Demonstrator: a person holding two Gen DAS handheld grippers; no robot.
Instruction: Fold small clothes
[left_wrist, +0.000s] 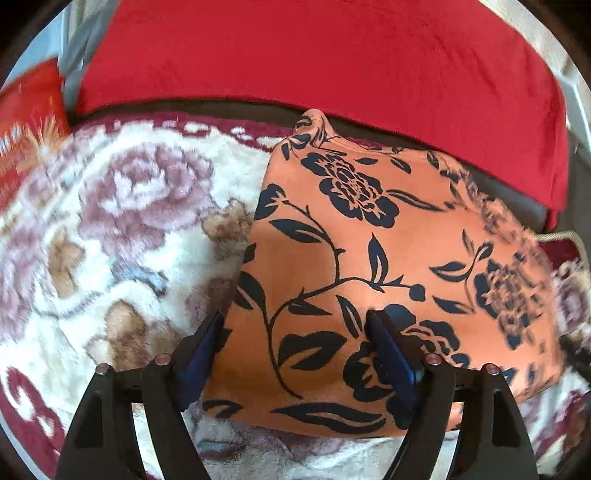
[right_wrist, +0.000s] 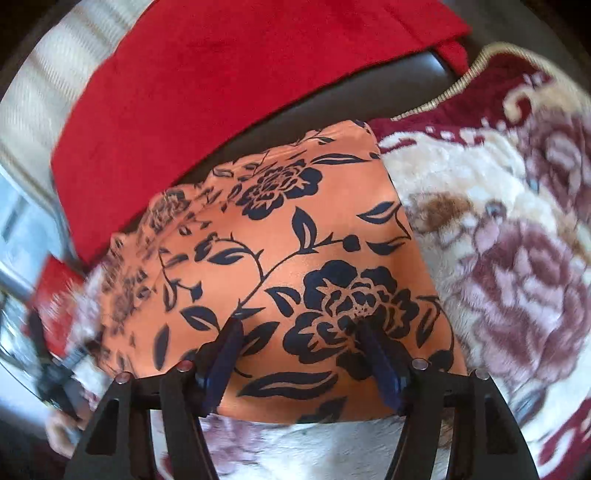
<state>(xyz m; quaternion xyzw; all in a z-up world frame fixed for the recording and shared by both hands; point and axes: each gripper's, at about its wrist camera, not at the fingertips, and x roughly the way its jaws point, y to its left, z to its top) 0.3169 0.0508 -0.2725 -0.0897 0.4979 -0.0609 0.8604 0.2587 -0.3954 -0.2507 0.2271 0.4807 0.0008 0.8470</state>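
Observation:
A folded orange garment (left_wrist: 369, 240) with a dark blue flower print lies flat on a fluffy floral blanket (left_wrist: 110, 240). My left gripper (left_wrist: 295, 328) hovers over the garment's near left part. Its blue-padded fingers (left_wrist: 388, 347) stand wide apart, and the cloth passes beneath them with no pad pressing on it. In the right wrist view the same garment (right_wrist: 295, 240) fills the middle. My right gripper (right_wrist: 299, 332) is over its near edge, jaws apart, with the printed cloth showing between the fingertips (right_wrist: 229, 336) and nothing clamped.
A large red cloth (left_wrist: 314, 55) (right_wrist: 221, 74) lies behind the garment on a dark surface (right_wrist: 332, 99). A red patterned item (left_wrist: 26, 129) sits at the far left. The blanket (right_wrist: 517, 258) spreads to both sides. A blurred dark tool and a hand (right_wrist: 55, 387) show at the lower left.

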